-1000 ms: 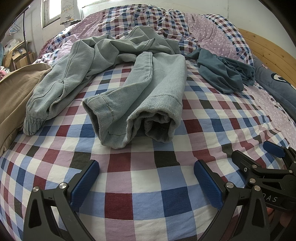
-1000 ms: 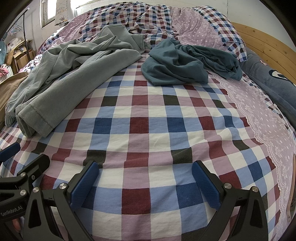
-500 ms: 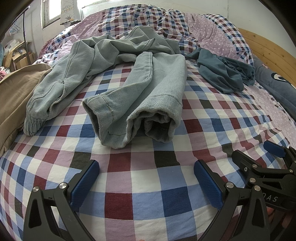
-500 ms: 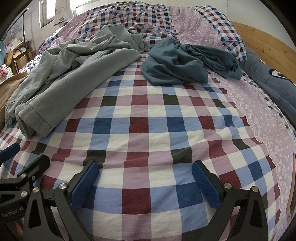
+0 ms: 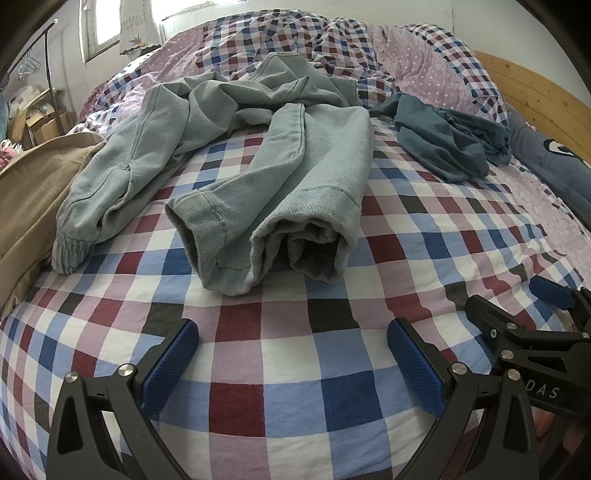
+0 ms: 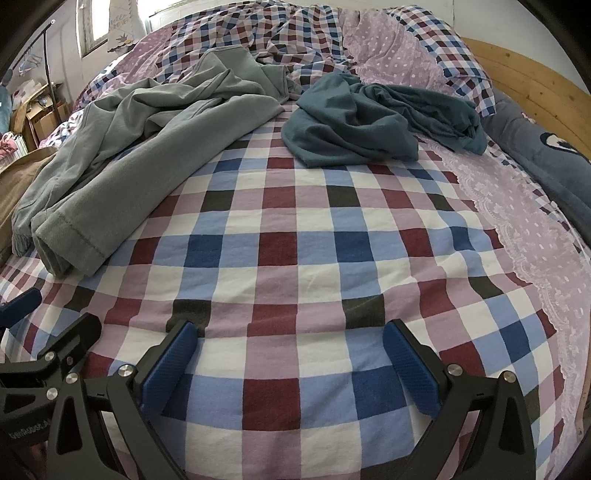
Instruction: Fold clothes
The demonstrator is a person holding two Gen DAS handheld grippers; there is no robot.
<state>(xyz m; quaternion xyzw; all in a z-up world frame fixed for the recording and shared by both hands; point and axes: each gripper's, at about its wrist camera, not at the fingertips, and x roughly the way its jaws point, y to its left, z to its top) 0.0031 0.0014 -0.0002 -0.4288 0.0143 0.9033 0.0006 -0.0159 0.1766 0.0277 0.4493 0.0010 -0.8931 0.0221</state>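
A pale grey-green sweatshirt (image 5: 295,173) lies crumpled on the checked bedspread (image 5: 295,369), its rolled hem facing me and one sleeve cuff (image 5: 70,251) stretched out to the left. It also shows at the left of the right wrist view, sweatshirt (image 6: 122,177). A dark teal garment (image 6: 351,125) lies bunched further back; in the left wrist view the teal garment (image 5: 450,144) sits to the right. My left gripper (image 5: 291,354) stands open just short of the hem, holding nothing. My right gripper (image 6: 290,354) stands open over bare bedspread.
A tan garment (image 5: 26,199) lies at the bed's left edge. A dark blue pillow (image 6: 546,158) and a wooden headboard (image 6: 528,81) are on the right. A rumpled checked duvet (image 6: 280,33) fills the back. A clothes rack and boxes (image 5: 40,114) stand beyond the bed, left.
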